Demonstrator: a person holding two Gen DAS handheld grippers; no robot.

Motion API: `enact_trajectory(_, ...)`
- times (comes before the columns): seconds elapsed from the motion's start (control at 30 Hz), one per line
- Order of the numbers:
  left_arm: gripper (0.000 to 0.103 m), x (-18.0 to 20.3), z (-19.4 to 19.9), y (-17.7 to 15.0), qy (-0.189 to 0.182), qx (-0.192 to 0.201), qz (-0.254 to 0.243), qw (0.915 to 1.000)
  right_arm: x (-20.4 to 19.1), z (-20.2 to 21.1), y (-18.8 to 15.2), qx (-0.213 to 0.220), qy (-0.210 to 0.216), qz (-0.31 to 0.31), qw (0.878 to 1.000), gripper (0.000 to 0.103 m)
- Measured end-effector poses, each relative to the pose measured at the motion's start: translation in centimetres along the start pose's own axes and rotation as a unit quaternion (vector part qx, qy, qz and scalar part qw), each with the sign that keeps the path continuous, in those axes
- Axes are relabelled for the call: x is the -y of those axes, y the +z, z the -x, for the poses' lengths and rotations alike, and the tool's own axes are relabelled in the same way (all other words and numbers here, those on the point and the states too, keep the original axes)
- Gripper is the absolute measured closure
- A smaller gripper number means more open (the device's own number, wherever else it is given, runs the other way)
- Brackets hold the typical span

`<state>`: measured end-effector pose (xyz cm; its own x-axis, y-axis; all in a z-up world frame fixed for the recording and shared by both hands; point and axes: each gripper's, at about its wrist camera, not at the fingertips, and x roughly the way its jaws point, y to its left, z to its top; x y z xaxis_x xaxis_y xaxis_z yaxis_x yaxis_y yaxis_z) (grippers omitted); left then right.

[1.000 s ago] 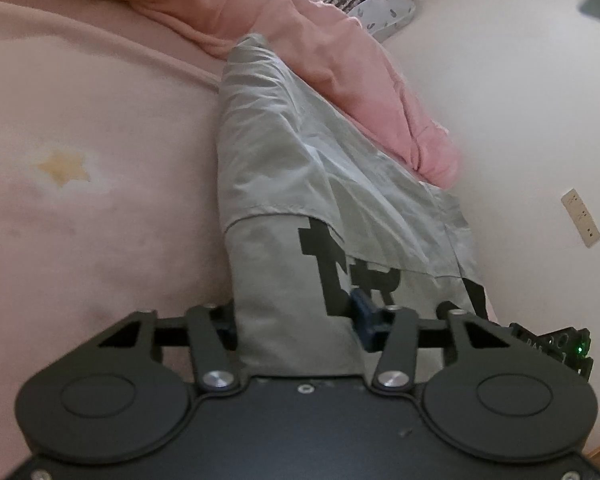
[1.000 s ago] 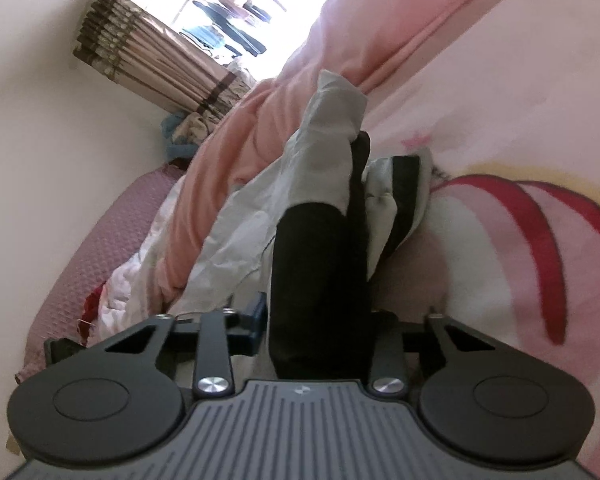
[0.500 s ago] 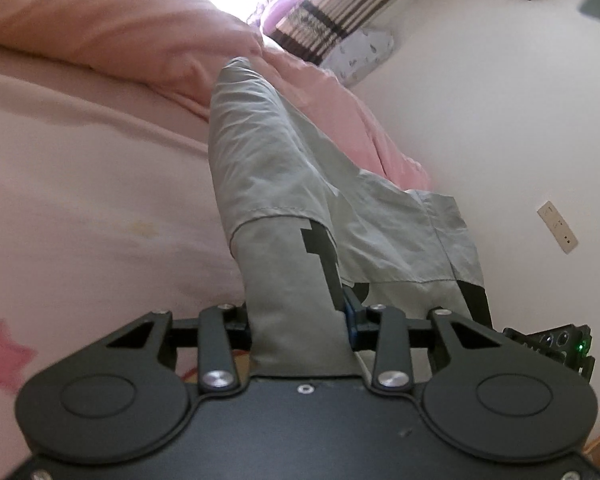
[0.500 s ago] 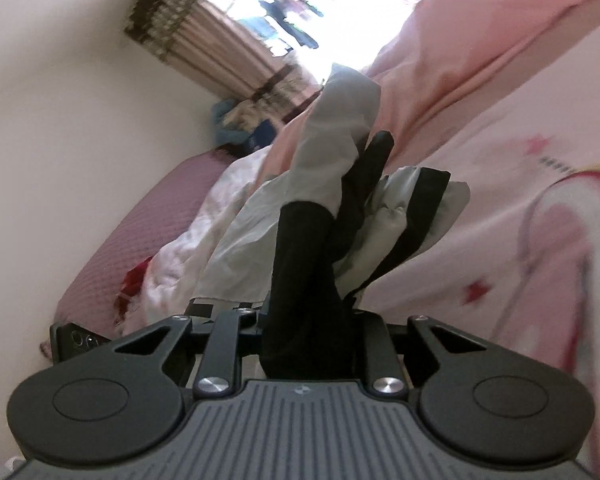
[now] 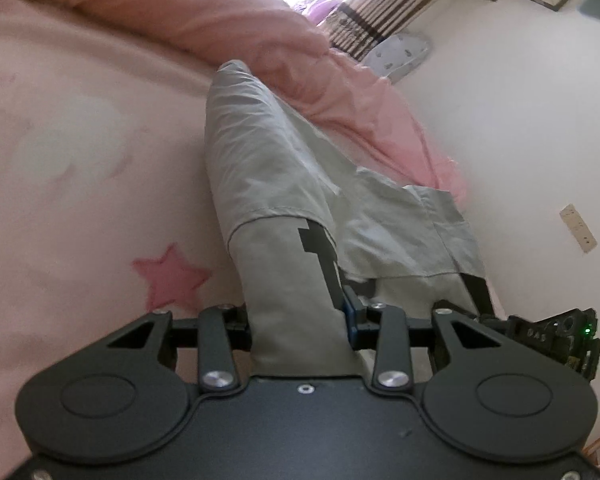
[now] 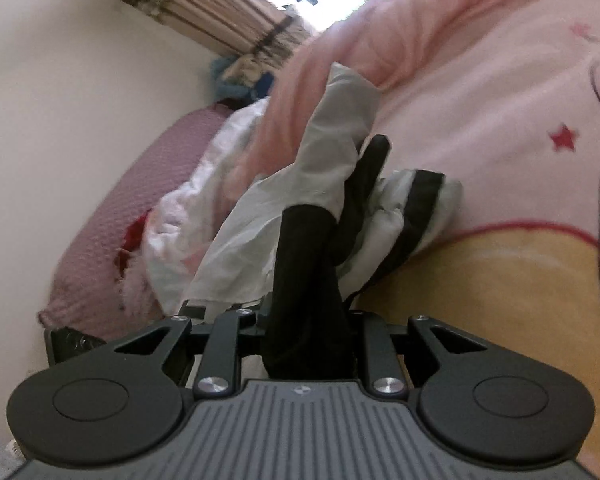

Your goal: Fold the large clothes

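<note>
Left wrist view: pink bedsheet with star prints (image 5: pixel 80 184); left gripper (image 5: pixel 300 320), jaws partly closed and clamped on a fold of the large grey garment with black lettering (image 5: pixel 268 184), which stretches across the bed toward the rumpled pink quilt (image 5: pixel 284 52). Right wrist view: right gripper (image 6: pixel 308 320), jaws narrow, pinching the garment's black section (image 6: pixel 304 264) above the sheet.

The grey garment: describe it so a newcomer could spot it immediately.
Start at the pale pink bed cover; along its far edge lies a bunched salmon-pink duvet. The grey garment stretches from that duvet back to the left gripper. Unlike the pink bedding, it is crinkled light grey with blocky black print.
</note>
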<state>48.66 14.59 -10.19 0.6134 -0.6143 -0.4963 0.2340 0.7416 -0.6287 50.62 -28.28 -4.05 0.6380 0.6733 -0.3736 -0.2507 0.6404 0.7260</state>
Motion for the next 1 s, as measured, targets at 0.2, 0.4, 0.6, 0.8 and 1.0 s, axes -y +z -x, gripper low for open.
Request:
enact_trajectory(0.2, 0.043, -2.9, -0.8, -1.6, -0.031, 0.007, 0.014, 0.9994, 3.0, 0.2, -1.2, 0.002, 0.004, -0.013, 1.0, 0.065)
enact_trajectory(0.4, 0.028, -3.2, 1.5, -0.9, 0.003, 0.001, -0.012, 0.9999, 4.3, 0.3, -1.9, 0.005, -0.009, -0.032, 0.999, 0.047)
enact_trajectory(0.6, 0.032, 1.9, 8.0, -1.6, 0.075, 0.036, -0.094, 0.9921, -1.5, 3.8, -2.3, 0.058, -0.127, 0.034, 0.99, 0.043)
enact_trajectory(0.8, 0.031, 7.8, 10.2, -5.5, 0.084, 0.047, -0.147, 0.9845, -10.6, 6.7, -6.9, 0.099, -0.177, 0.162, 0.966, 0.06)
enact_trajectory(1.0, 0.031, 9.6, 8.7, -10.1, 0.081, 0.042, -0.154, 0.9839, -12.8, 6.0, -11.9, 0.099, -0.234, 0.216, 0.943, 0.069)
